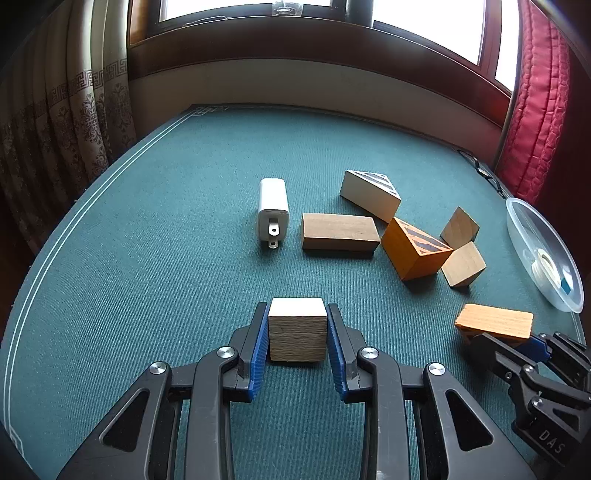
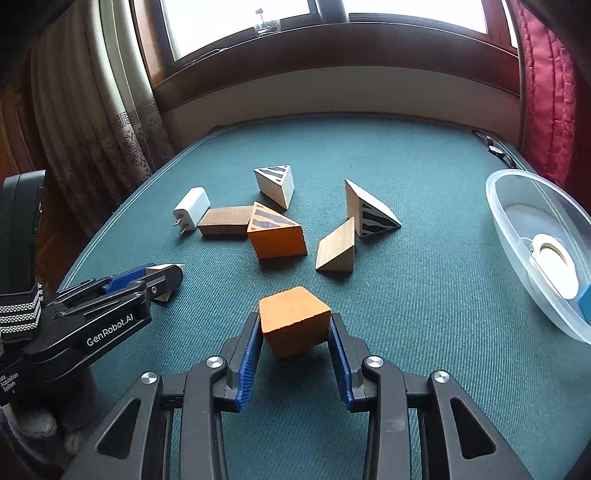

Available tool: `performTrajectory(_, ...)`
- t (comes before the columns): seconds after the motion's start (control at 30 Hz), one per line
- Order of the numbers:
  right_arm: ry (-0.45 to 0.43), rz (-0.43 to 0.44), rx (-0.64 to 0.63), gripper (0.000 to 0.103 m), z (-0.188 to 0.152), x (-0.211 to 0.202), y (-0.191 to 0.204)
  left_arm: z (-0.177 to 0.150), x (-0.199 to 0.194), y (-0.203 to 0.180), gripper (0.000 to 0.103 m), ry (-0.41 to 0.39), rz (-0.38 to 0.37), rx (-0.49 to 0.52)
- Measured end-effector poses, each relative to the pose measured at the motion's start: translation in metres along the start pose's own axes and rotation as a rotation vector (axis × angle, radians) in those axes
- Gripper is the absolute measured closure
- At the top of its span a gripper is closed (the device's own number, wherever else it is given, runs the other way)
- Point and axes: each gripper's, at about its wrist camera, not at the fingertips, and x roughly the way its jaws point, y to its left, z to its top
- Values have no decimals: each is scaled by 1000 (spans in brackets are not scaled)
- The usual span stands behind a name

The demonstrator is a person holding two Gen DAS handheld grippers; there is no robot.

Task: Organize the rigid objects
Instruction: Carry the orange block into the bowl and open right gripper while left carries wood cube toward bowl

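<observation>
Left gripper (image 1: 297, 328) holds one pale cube (image 1: 297, 328); right gripper (image 2: 294, 332), one orange block (image 2: 294, 325).

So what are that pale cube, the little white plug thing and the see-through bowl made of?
The pale cube, clamped in the left tool, looks like bare unfinished wood: grain lines and a matte face. The white plug seems to be glossy moulded plastic with metal prongs that glint. The bowl is probably clear plastic, though glass can't be ruled out.

Daylight from blown-out window (image 1: 424, 26); soft shadows; fisheye bending, dark corners.
</observation>
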Motion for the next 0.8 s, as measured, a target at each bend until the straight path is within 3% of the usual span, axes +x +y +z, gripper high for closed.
performTrajectory(0.8,-115,-95,179,65,1,-42,-74,-2,-10,-40,73,6,-34,94)
